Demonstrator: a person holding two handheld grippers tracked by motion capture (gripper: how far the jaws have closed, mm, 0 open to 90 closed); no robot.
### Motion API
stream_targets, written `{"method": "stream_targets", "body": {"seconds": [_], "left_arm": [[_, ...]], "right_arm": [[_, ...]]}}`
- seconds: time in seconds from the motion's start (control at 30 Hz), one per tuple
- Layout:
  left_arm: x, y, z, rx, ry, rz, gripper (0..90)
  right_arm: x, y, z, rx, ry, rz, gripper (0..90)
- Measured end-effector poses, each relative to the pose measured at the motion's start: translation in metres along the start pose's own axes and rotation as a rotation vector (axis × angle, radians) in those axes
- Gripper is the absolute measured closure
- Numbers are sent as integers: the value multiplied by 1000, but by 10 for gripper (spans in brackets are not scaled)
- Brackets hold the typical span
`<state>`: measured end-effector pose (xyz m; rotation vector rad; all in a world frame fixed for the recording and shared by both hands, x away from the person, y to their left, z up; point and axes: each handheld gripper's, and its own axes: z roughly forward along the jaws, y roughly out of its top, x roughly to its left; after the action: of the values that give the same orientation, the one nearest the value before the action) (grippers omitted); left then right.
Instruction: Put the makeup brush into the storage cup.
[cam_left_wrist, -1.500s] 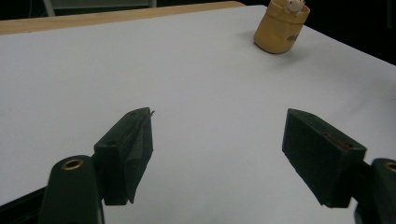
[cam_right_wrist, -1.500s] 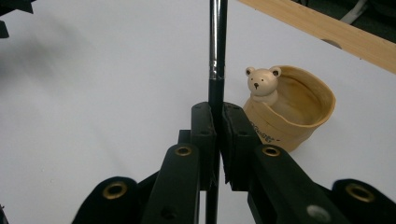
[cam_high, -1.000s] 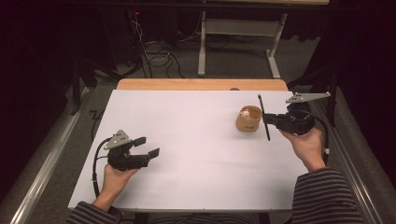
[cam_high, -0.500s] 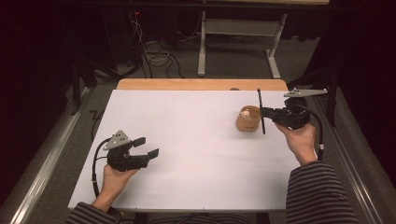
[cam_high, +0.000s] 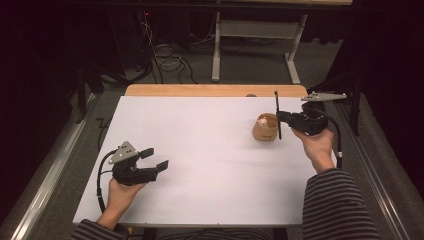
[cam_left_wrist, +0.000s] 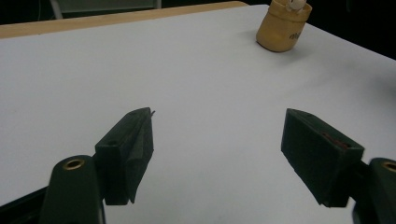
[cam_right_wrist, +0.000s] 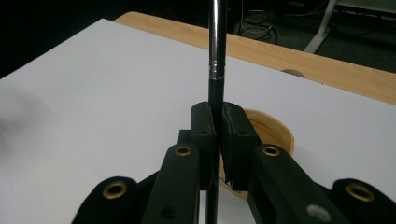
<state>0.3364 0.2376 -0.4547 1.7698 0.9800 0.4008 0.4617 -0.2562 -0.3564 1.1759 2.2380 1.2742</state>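
One right hand-held gripper (cam_high: 278, 116), clamped on the brush (cam_high: 276, 114), moved toward 12 o'clock, nearing the cup (cam_high: 265, 127); left hand-held gripper (cam_high: 156, 159) apart, idle.

Right gripper (cam_high: 280, 117) clamps a thin black stick (cam_high: 276, 114), seemingly upright, beside the wooden cup (cam_high: 265, 128).

The left hand-held gripper (cam_high: 156, 159) rests low on the bench (cam_high: 210, 150) near its front left corner, jaws wide apart. The right hand-held gripper (cam_high: 280, 118), raised near the bench's right edge, is clamped tight.
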Motion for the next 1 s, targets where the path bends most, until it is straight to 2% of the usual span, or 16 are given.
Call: {"method": "stream_targets", "body": {"seconds": [0.2,0.5,0.7,1.0], "left_arm": [[1,-2,-4,-6,21,-8,257],[1,-5,-10,-9,32,-17,256],[0,-6,-12,-14,35,-16,256],[1,-6,-14,-21,39,-21,253]], "right_arm": [[-4,6,3,-5,-13,-19,863],[-6,15,7,-19,2,-4,860],[-12,21,12,-31,-21,15,861],[-16,25,20,-29,-34,13,861]]}}
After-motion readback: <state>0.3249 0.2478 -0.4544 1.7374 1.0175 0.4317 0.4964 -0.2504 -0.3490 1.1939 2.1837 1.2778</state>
